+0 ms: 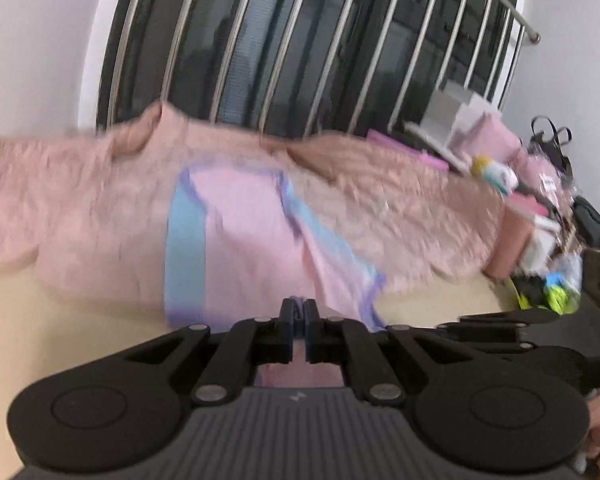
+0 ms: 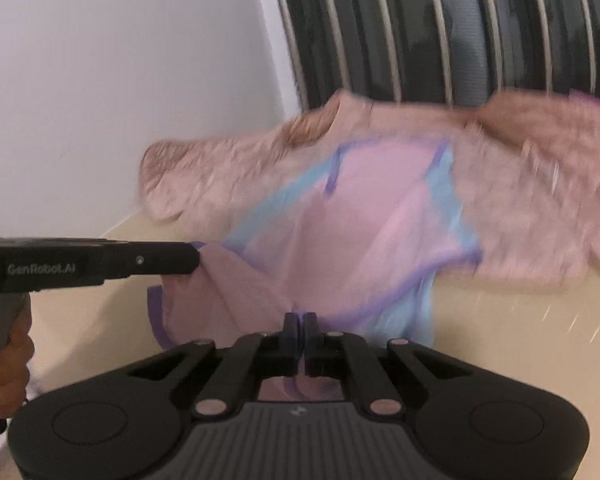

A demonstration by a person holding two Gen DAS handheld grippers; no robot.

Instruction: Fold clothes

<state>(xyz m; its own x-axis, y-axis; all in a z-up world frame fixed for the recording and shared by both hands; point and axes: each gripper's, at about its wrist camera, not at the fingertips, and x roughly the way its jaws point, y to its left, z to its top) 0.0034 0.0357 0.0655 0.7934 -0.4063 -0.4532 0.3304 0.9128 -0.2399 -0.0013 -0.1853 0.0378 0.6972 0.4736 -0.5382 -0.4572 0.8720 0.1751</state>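
Spreading across the pale beige surface (image 1: 60, 312), a fuzzy peach-pink blanket (image 1: 80, 208) lies rumpled along the far side, in front of a barred dark window (image 1: 300, 40), with a clutter of boxes and bags (image 1: 540, 208) off to one end. On top of the blanket and trailing toward the near edge lies the task's thing, a pink garment (image 1: 252, 224) with light-blue side panels and purple trim.

The garment looks mid-fold: its far part rests flat on the blanket, while its near hem is lifted off the surface and drawn toward the cameras, bunching into soft creases. No neat, squared packet shows, so folding is judged unfinished; how many folds it already carries cannot be told, as both views are blurred.

The left tongs (image 1: 299, 312) are pinched together on the purple-edged hem, a sliver of cloth showing between the blue pads. The right tongs (image 2: 300, 322) are likewise clamped on the hem beside them. In the right wrist view the left tool reaches in from the side, a hand (image 2: 4, 376) wrapped round its grip.
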